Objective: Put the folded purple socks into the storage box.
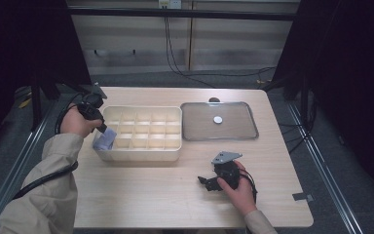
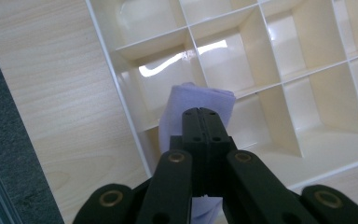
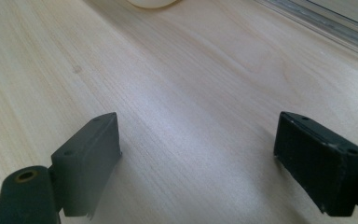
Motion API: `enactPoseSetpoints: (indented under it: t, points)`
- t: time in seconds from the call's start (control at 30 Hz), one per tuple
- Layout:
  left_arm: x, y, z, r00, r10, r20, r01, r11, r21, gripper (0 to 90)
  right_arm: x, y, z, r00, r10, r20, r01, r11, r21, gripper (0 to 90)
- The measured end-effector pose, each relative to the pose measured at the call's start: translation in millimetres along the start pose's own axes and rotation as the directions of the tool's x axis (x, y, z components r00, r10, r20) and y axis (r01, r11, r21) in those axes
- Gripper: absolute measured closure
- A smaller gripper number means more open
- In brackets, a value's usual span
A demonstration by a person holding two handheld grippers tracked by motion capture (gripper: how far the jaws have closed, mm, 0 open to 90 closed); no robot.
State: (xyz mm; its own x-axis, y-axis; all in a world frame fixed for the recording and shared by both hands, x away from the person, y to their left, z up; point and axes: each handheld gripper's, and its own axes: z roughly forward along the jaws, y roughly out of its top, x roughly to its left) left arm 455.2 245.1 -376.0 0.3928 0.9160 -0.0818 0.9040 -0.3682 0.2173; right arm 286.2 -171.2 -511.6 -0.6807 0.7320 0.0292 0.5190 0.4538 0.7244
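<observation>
A pale lilac folded cloth [image 2: 186,105] stands in the near-left compartment of a cream divided box [image 1: 168,153]. My left gripper [image 2: 204,112] is shut on the cloth [image 1: 103,140], its jaws pressed together with the fabric pinched between them, right at the box's left end. In the high view the left gripper [image 1: 102,129] reaches down into that corner. My right gripper [image 3: 198,142] rests low over bare wood with its jaws wide apart and nothing between them. It lies on the table [image 1: 141,195] in the right hand [image 1: 205,183], in front of the tray.
A clear lid or tray [image 1: 195,135] with a small white disc [image 1: 217,119] lies to the right of the box. Cables run down the wall behind the table. Dark curtains flank both sides. A piece of tape [image 1: 303,197] marks the table's right front corner.
</observation>
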Motion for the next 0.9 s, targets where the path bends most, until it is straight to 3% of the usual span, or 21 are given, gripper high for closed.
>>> enactPoseSetpoints:
  t: [0.37,0.9]
  points:
    - [1.6,-1.8,7.5,0.9999,0.009,-0.014,-0.009,0.9999,-0.007,90.0,0.2,0.1,0.2,1.0000,0.000,0.000,0.000,1.000,0.000,13.8]
    - [4.5,-8.7,28.7,0.9997,0.005,-0.026,-0.004,0.9992,0.040,90.0,1.7,0.5,0.0,0.9999,0.011,0.000,-0.011,1.000,0.008,13.7]
